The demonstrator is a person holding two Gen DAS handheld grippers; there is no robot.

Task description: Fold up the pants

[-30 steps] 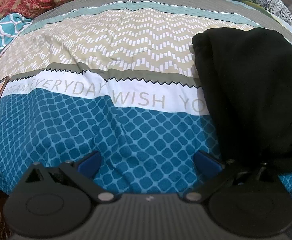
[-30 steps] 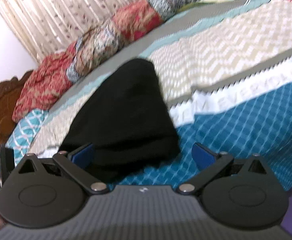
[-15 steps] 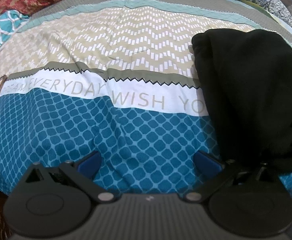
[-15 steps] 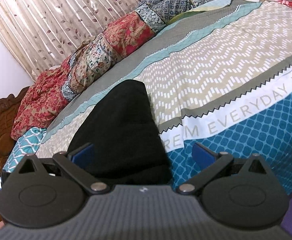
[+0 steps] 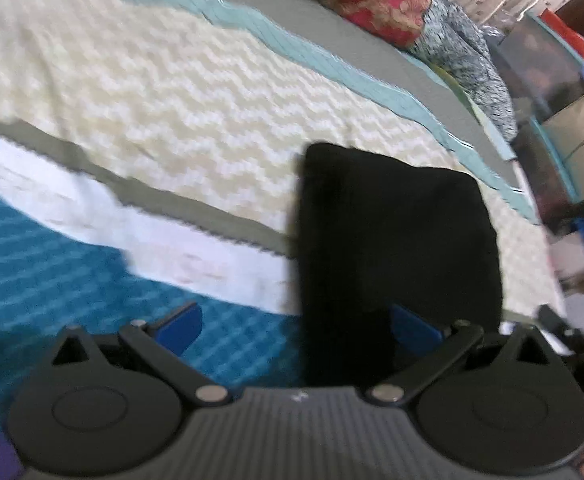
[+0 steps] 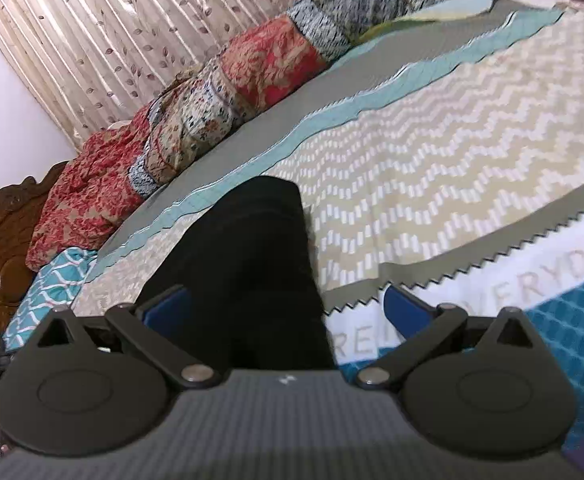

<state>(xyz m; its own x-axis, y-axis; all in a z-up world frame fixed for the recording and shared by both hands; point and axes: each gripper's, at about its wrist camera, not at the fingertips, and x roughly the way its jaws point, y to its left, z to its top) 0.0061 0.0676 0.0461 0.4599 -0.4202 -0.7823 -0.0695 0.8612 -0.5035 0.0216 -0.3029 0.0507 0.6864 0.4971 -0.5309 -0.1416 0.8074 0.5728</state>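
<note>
The black pants (image 5: 396, 240) lie folded in a compact block on the patterned bedspread (image 5: 172, 92). In the left wrist view my left gripper (image 5: 296, 322) is open, its blue fingertips wide apart, with the near end of the pants between them toward the right one. The view is blurred. In the right wrist view the pants (image 6: 252, 264) reach down between the blue fingertips of my right gripper (image 6: 288, 306), which is open. I cannot tell whether either gripper touches the cloth.
Rolled quilts and pillows (image 6: 212, 92) line the far side of the bed below a curtain (image 6: 132, 12). A carved wooden headboard (image 6: 0, 240) stands at the left. Shelves with boxes (image 5: 564, 120) stand beyond the bed's right edge.
My left gripper has swung right, so the pants now sit between its fingertips instead of off to the right. My right gripper has moved closer to the pants.
</note>
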